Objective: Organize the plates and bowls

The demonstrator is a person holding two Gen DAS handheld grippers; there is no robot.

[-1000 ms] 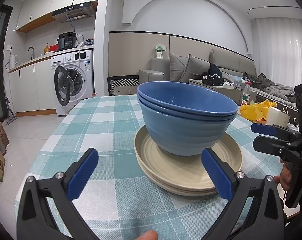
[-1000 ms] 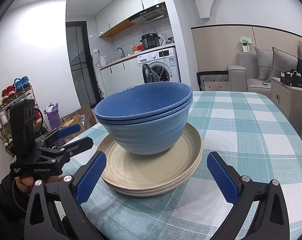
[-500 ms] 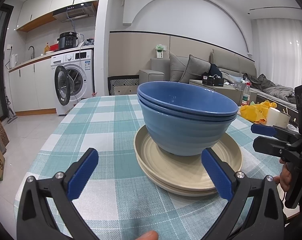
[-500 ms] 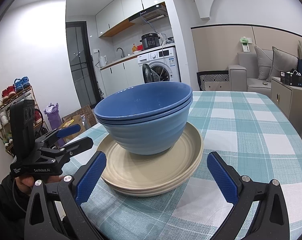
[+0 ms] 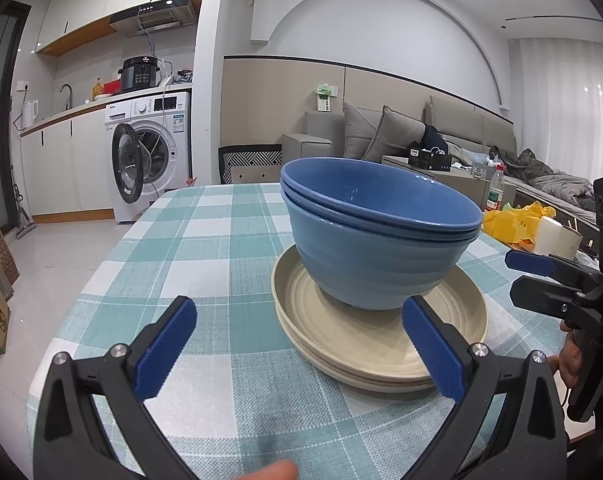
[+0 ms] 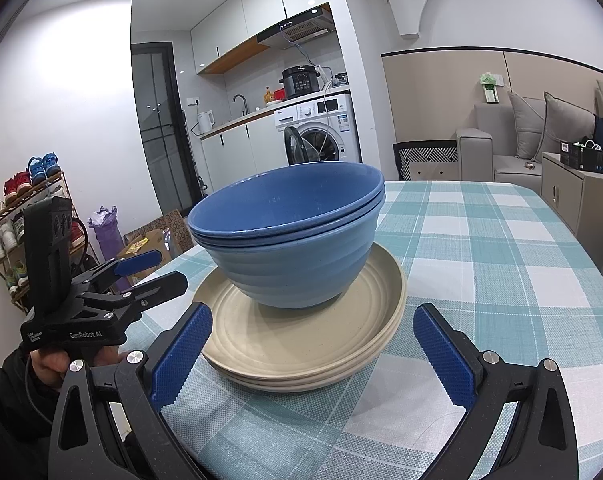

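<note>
A nested stack of blue bowls point(image 5: 377, 248) point(image 6: 293, 240) stands upright on a stack of beige plates point(image 5: 365, 352) point(image 6: 301, 352) on the teal checked tablecloth point(image 5: 205, 248) point(image 6: 501, 248). My left gripper point(image 5: 297, 308) is open just in front of the plates, its blue pads on either side of the plates' near rim, holding nothing. My right gripper point(image 6: 313, 314) is open in the same way from the other side. Each gripper shows in the other's view, the right gripper point(image 5: 513, 276) beside the plates and the left gripper point(image 6: 169, 269) at the table's edge.
A yellow bag point(image 5: 517, 220), a paper roll point(image 5: 557, 236) and a bottle point(image 5: 495, 188) are beyond the table's right side. A washing machine point(image 5: 149, 160) and a sofa point(image 5: 401, 136) stand behind. A shoe rack point(image 6: 17, 216) and cardboard boxes point(image 6: 157, 236) are on the floor.
</note>
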